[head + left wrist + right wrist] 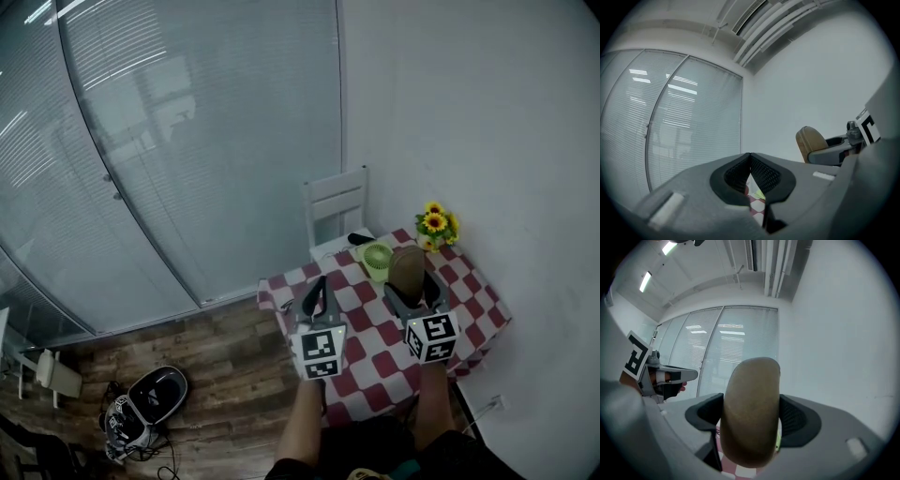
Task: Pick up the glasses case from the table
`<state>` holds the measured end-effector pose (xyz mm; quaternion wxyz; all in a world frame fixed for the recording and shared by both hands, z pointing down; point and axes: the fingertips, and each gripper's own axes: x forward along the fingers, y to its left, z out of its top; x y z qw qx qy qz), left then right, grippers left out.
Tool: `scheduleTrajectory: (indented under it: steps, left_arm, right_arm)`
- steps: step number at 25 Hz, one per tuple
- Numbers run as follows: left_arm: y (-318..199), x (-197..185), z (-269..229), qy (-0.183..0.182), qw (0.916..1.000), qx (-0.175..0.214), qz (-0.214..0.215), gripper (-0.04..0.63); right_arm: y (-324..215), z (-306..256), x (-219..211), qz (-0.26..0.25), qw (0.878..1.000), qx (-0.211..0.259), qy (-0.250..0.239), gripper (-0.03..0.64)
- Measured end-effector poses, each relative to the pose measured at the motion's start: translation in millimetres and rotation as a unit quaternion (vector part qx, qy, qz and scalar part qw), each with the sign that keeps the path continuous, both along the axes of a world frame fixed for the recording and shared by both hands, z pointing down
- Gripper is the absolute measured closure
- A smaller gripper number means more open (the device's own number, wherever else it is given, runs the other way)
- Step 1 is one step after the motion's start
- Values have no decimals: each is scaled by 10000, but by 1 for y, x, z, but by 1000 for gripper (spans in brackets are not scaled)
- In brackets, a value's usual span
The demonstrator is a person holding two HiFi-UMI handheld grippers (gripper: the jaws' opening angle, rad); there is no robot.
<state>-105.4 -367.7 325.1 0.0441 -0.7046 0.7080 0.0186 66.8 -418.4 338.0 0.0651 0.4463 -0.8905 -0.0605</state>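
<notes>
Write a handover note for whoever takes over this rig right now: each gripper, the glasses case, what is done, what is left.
Right gripper: shut on the glasses case, which stands upright between its jaws, lifted off the checked table.
Left gripper: shut, empty, held over the table's left side.
Done: the case is picked up.
Left: nothing of the pickup itself; just hold the grip firm.
</notes>
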Motion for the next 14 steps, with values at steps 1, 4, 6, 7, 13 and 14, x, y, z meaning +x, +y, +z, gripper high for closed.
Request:
scheduleTrajectory:
  steps: [1,4,6,7,13,14]
  left_arm:
    - [0,-1,0,3,10000,1,-10,584]
    - [1,-1,2,9,10000,-16,-22,584]
    - [1,0,5,12,10000,-42,-19,584]
    - [0,0,6,14,10000,-55,-16,584]
    - [-1,3,12,3,9999,-127,15,584]
    - [-1,3,12,-2,9999,-136,19,584]
  right_arm:
    - [0,0,0,6,10000,3,-3,247]
    - [1,0,-1,-5,10000,18,-6,247]
    - [1,1,-2,-20,10000,25,-2,247]
    - [1,1,-2,-28,10000,27,4,247]
    - [1,2,-1,-41,10000,35,39,247]
    - [1,2,-1,-43,10000,39,42,247]
